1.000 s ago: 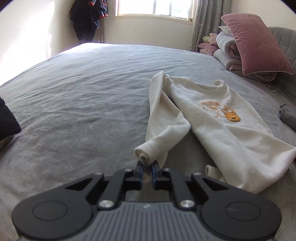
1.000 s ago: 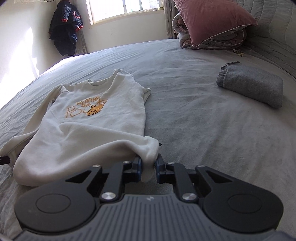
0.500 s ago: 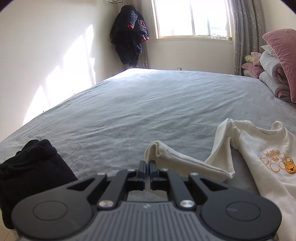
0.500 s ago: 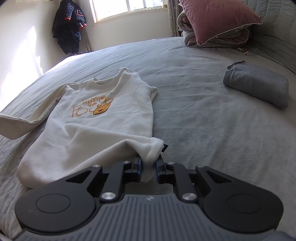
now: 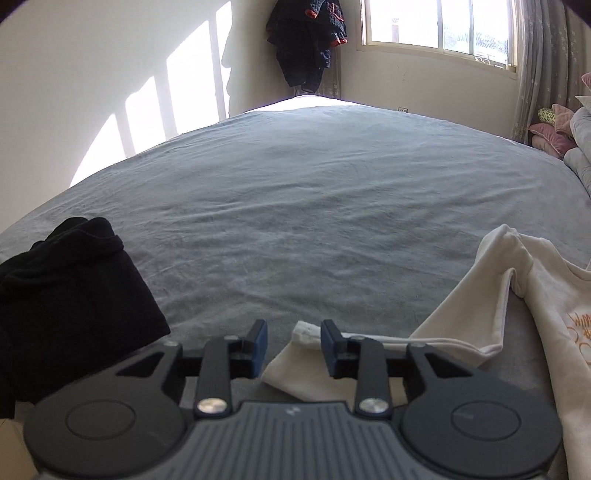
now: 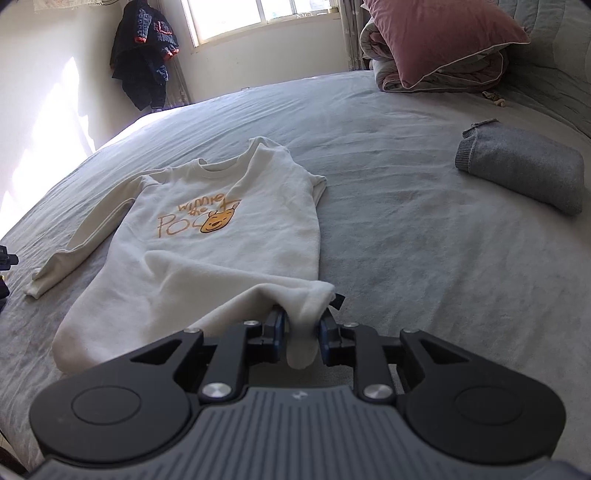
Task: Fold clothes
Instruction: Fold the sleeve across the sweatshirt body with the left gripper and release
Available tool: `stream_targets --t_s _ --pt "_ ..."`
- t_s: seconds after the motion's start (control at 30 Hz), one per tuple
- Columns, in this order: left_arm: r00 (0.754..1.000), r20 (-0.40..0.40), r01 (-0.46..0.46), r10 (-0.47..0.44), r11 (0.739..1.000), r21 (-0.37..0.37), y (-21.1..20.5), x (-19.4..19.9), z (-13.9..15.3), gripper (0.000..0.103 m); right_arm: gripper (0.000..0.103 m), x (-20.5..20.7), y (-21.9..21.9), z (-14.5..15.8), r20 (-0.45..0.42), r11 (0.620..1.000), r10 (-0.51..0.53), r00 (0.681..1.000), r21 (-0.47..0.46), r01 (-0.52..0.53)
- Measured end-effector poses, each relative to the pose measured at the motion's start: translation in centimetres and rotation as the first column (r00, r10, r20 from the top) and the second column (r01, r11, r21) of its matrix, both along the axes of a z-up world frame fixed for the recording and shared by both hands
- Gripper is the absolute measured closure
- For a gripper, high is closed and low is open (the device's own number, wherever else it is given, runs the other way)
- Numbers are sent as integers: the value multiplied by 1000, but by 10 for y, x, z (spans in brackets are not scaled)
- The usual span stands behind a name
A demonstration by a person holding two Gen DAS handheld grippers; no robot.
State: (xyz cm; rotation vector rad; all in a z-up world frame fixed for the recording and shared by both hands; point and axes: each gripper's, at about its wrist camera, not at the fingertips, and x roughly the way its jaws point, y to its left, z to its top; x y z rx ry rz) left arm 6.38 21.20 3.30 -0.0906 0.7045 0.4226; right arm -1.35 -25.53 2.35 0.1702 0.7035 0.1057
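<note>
In the left wrist view, a heap of black clothing (image 5: 70, 291) sits at the lower left of the frame on the grey bed (image 5: 314, 206), and a dark jacket (image 5: 306, 40) hangs in the room corner at upper centre beside the window (image 5: 439, 26). At the bottom centre the left tongs (image 5: 294, 341) have just been opening: their jaws stand apart, and the cuff of the sleeve (image 5: 306, 354) lies loose between them, nearer the right-hand jaw, with neither pad pressing on it. The sleeve runs off to the lower right of the frame, where the cream sweatshirt (image 5: 554, 314) lies flat on the bed. In the right wrist view the sweatshirt (image 6: 221, 236) fills the centre left of the frame, front up, its orange bear print (image 6: 216, 221) showing and its long sleeve (image 6: 77, 251) stretched toward the left edge. At the bottom centre the right tongs (image 6: 300, 334) have just been loosening; a fold of the sweatshirt hem (image 6: 301, 321) sits between the jaws and still fills the gap, touching both pads. At centre right a folded grey garment (image 6: 524, 170) lies well apart, and a pink pillow (image 6: 439, 37) rests on rolled bedding at upper right.
</note>
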Motion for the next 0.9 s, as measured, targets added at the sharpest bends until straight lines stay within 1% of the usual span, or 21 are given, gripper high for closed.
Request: stream_targets --t_s 0.07,0.13,0.23,0.33,0.4,0.47,0.6,0.7,0.77,0.87,0.9 --pt "999 -22 25 -26 999 -26 -6 -4 -6 58 56 -4 4 5 15 1000 16 1000 -12 -16" --pt "997 -37 59 -61 996 -62 -16 -10 -12 54 49 -9 10 10 44 999 35 998 -40 -33" --pt "992 -40 116 -122 986 -118 -30 -20 -19 51 48 -18 20 18 82 994 83 993 -82 -77" --pt "984 -25 170 -178 968 -187 -44 -28 -25 51 48 -27 37 24 127 981 162 978 -125 -147" --pt "975 -21 209 -220 948 -238 -53 -29 -28 51 48 -31 49 25 143 970 215 966 -146 -194" --pt "963 -19 250 -267 924 -290 -61 -30 -30 51 48 -34 64 25 149 957 261 954 -169 -236" --pt "929 -5 344 -371 868 -358 -82 -36 -32 52 48 -35 92 21 150 929 345 927 -199 -313" --pt "886 0 428 -464 816 -390 -100 -39 -37 54 48 -35 110 18 143 911 388 910 -211 -355" --pt "856 10 479 -516 787 -390 -110 -39 -40 61 48 -34 120 15 136 904 404 904 -213 -372" --pt "826 13 529 -564 767 -364 -120 -38 -44 63 48 -30 131 11 127 897 421 898 -204 -392" --pt "820 10 538 -573 764 -358 -123 -37 -45 63 48 -29 134 10 126 896 426 896 -194 -399"
